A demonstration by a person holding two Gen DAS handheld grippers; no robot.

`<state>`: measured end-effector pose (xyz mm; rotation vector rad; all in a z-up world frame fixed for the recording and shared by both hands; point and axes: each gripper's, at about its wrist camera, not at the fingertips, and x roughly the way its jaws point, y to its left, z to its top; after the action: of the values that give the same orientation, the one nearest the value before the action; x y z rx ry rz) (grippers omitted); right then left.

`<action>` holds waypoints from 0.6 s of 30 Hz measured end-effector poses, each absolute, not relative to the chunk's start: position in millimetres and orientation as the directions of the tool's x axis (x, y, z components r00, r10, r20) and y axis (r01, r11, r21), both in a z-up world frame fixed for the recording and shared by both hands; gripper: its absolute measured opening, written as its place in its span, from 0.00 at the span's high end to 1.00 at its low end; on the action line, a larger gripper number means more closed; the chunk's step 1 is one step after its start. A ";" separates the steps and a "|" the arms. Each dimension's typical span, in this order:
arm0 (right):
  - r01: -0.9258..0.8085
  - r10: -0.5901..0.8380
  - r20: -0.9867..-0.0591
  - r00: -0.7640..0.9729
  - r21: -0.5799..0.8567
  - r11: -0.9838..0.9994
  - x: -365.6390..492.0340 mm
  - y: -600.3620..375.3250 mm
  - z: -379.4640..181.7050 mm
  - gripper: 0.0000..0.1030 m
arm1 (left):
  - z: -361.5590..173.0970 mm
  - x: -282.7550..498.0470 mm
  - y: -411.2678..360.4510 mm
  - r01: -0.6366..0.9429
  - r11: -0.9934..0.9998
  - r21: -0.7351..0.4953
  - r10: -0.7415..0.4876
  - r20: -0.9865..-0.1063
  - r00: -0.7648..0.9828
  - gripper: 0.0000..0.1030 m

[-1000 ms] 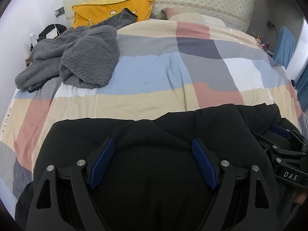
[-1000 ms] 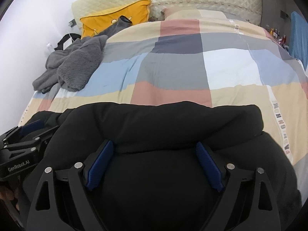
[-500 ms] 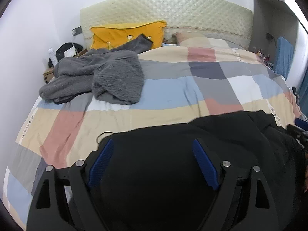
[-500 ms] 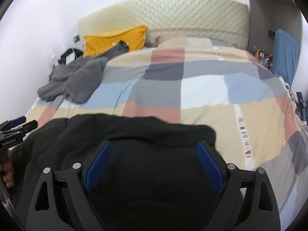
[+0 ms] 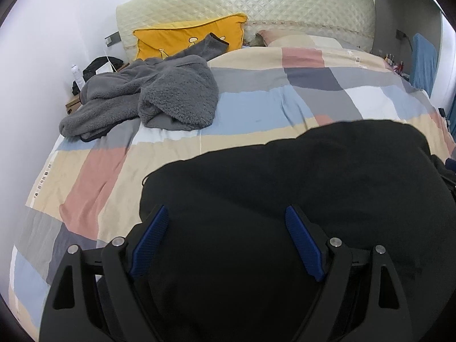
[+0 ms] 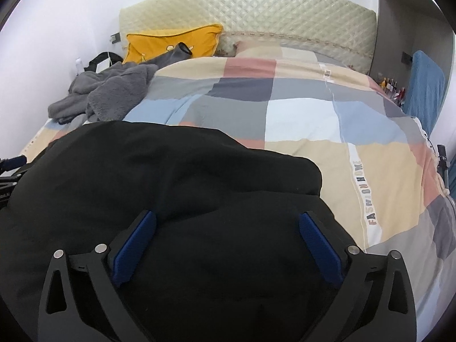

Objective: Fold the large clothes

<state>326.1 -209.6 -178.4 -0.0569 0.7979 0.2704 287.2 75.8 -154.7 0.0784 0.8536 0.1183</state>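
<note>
We judge a fold of the black garment (image 5: 285,199) just laid at the bed's near end. Our left claw (image 5: 226,242) stands wide over it, gripping nothing; our right claw (image 6: 226,245) is opening, cloth between its pads. Next: regrip an edge. Beyond, the grey fleece (image 5: 159,97) waits on the checked duvet (image 6: 299,108).

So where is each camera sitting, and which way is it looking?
Left wrist: sits on the left tool, looks down its open blue fingers over the black garment toward the headboard.
Right wrist: sits on the right tool, jaws opening over the same garment, facing the same way; the left tool shows at its left edge.
Both share the grey fleece, yellow pillow and patchwork quilt.
</note>
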 end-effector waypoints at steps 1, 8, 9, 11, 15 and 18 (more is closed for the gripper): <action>-0.262 0.232 -0.716 0.658 0.071 0.962 327.3 -211.6 -180.8 0.01 | -155.8 287.4 76.3 -0.073 0.991 0.111 0.132 -0.749 0.650 0.18; -0.234 0.211 -0.711 0.671 0.068 0.970 318.4 -216.5 -167.2 0.01 | -150.7 287.2 79.1 -0.086 0.992 0.094 0.127 -0.747 0.652 0.15; -0.236 0.211 -0.705 0.677 0.064 0.970 315.4 -216.0 -162.4 0.01 | -146.4 285.3 79.4 -0.085 0.993 0.087 0.121 -0.745 0.656 0.15; -0.237 0.226 -0.686 0.691 0.080 0.968 308.6 -217.8 -148.8 0.01 | -135.6 279.4 81.2 -0.080 0.996 0.043 0.085 -0.743 0.664 0.14; -0.228 0.255 -0.624 0.738 0.125 0.966 287.7 -223.9 -106.8 0.01 | -101.8 260.9 79.2 -0.075 0.997 -0.026 0.034 -0.708 0.705 0.12; -0.231 0.263 -0.571 0.778 0.129 0.964 267.0 -226.9 -72.2 0.01 | -70.7 241.3 69.6 -0.053 0.998 -0.031 0.019 -0.664 0.747 0.03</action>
<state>267.0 -226.9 -72.2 0.0529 0.6254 0.2670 241.3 69.6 -70.7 -0.0487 0.7260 0.0390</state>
